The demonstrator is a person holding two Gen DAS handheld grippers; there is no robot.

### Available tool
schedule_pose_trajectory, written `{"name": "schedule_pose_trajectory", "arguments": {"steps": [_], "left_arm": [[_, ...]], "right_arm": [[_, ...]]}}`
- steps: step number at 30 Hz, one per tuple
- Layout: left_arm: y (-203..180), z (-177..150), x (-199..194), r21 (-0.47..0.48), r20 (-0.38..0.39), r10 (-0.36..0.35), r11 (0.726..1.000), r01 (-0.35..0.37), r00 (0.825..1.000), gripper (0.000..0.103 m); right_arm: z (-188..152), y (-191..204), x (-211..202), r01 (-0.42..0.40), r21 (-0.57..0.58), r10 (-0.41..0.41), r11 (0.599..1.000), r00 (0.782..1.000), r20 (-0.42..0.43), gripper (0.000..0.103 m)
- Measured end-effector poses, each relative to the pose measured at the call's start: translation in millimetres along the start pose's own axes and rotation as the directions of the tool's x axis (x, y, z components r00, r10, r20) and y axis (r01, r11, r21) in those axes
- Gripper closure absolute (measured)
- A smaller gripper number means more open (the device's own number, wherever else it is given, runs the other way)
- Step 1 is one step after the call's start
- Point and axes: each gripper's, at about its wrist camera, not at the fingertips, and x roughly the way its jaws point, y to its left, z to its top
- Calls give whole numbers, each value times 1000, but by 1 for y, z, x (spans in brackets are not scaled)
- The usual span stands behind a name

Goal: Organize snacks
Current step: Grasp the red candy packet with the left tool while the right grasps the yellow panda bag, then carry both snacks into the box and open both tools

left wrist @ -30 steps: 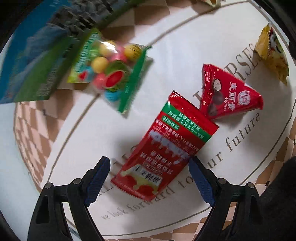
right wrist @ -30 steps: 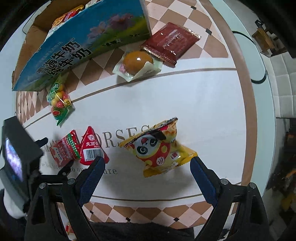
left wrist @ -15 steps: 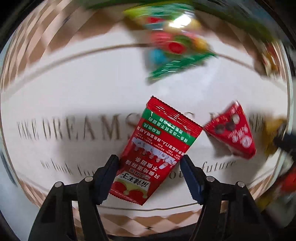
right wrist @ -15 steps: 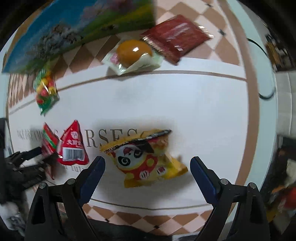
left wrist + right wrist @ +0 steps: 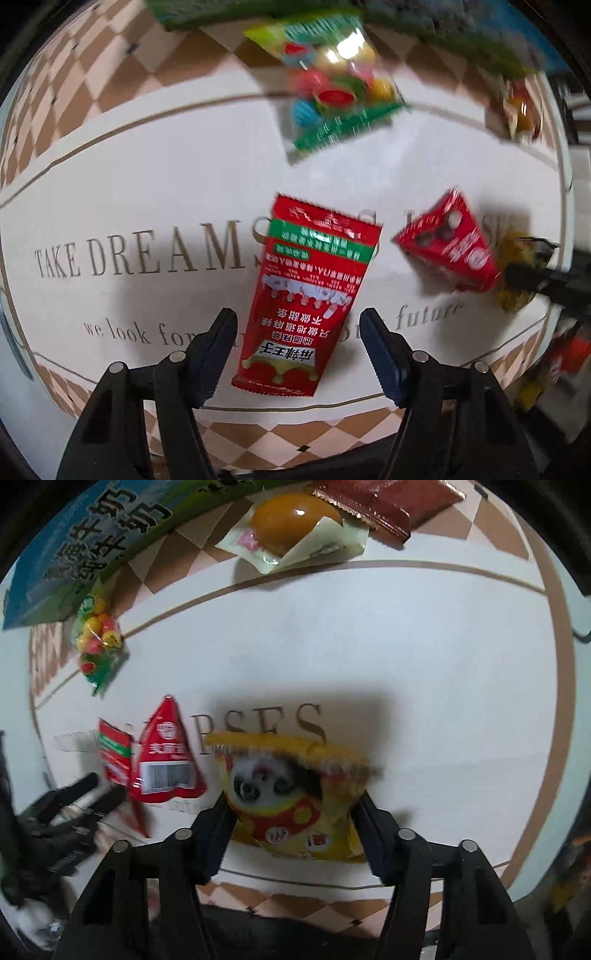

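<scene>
In the left wrist view a long red sachet (image 5: 308,295) lies on the white mat between the fingers of my left gripper (image 5: 297,332), which straddles it with small gaps on both sides. A red triangular pack (image 5: 448,245) lies to its right. In the right wrist view my right gripper (image 5: 293,812) has its fingers against both sides of the yellow panda snack bag (image 5: 295,797). The red triangular pack (image 5: 166,757) and the sachet (image 5: 114,753) lie to its left, beside the left gripper (image 5: 88,790).
A bag of coloured candy balls (image 5: 332,85) (image 5: 98,638) lies near the blue and green milk carton box (image 5: 85,542). A sealed braised egg (image 5: 295,520) and a dark red packet (image 5: 384,502) lie at the far edge. The mat (image 5: 147,177) bears printed lettering.
Both grippers have dropped lower and narrowed. The left one now straddles the red sachet closely. The right one has closed in on the yellow panda bag, which was free between wide fingers.
</scene>
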Motion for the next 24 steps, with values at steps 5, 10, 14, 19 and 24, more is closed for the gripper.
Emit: {"name": "schedule_pose_trajectory", "arguments": {"steps": [5, 10, 14, 19, 24], "left_arm": [[-20, -1, 16, 34, -7, 80, 996, -80, 997, 35], [-17, -9, 9, -83, 19, 41, 996, -40, 999, 48], [-2, -16, 12, -151, 29, 21, 988, -17, 999, 51], [1, -25, 4, -163, 50, 33, 986, -24, 998, 55], [13, -36, -24, -174, 80, 17, 985, -3, 997, 56]], "right_arm": [[4, -6, -7, 15, 8, -15, 1000, 999, 29, 24], [-2, -3, 0, 47, 22, -48, 999, 999, 22, 24], [-10, 4, 2, 89, 7, -89, 996, 994, 64, 34], [-22, 26, 10, 128, -29, -124, 991, 987, 100, 49], [-32, 29, 7, 103, -41, -98, 994, 989, 113, 52]]}}
